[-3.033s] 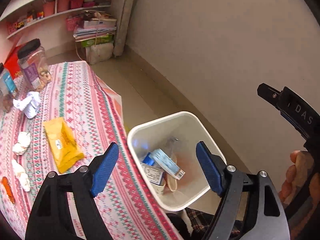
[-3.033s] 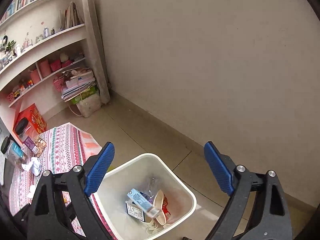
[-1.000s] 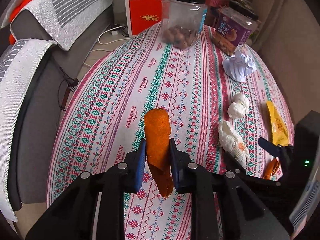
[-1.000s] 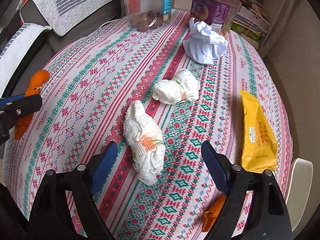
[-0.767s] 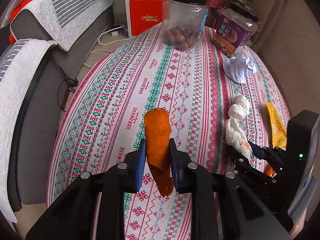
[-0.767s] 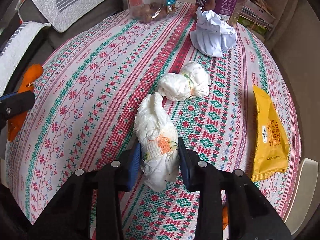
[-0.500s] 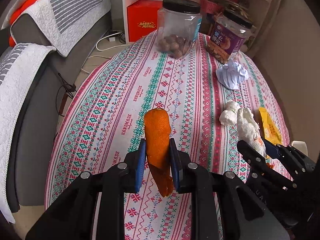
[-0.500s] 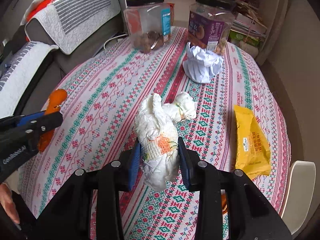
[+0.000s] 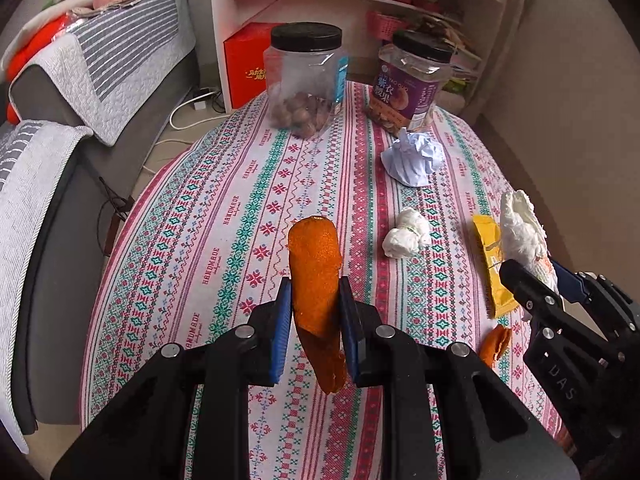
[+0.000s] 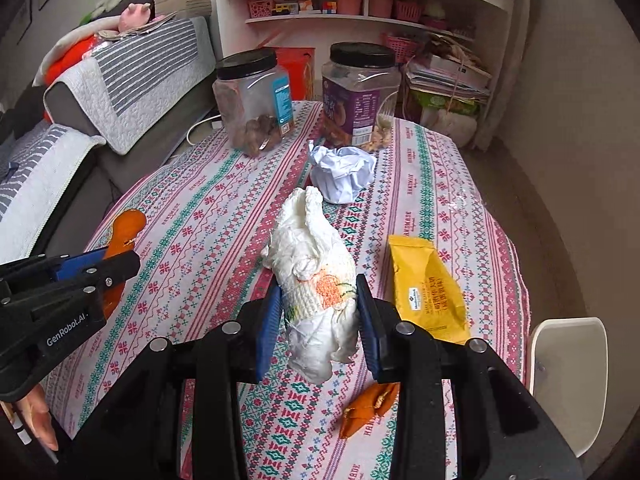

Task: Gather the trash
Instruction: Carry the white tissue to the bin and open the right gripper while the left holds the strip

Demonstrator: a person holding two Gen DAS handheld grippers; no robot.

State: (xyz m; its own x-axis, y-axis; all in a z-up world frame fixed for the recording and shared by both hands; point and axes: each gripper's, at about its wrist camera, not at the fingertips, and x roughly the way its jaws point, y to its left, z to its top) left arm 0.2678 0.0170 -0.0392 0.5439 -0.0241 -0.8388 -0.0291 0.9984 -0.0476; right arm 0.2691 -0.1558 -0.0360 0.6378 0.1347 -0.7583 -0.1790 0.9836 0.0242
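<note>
Above the table (image 9: 224,216), we held an orange peel (image 9: 316,276) in the left gripper (image 9: 314,320) and a crumpled tissue (image 10: 316,280) in the right gripper (image 10: 318,324).

You are looking at a tablecloth (image 9: 224,240) showing bands of pink, red and teal cross-stitch motifs on white. Your left gripper (image 9: 314,328), black with blue pads, is showing a bright orange peel (image 9: 316,280); a second orange peel piece (image 10: 370,404) is lying darker on the cloth. Your right gripper (image 10: 318,320), also black and blue, is showing a white crumpled tissue (image 10: 314,276) printed with an orange and green motif. A yellow packet (image 10: 430,284) is carrying dark print. A pale bluish-white paper ball (image 10: 342,172) is sitting near two clear jars with black lids, one purple-labelled (image 10: 358,96), one blue-labelled (image 10: 254,96). A grey sofa cover (image 9: 116,56) is showing white stripes.
</note>
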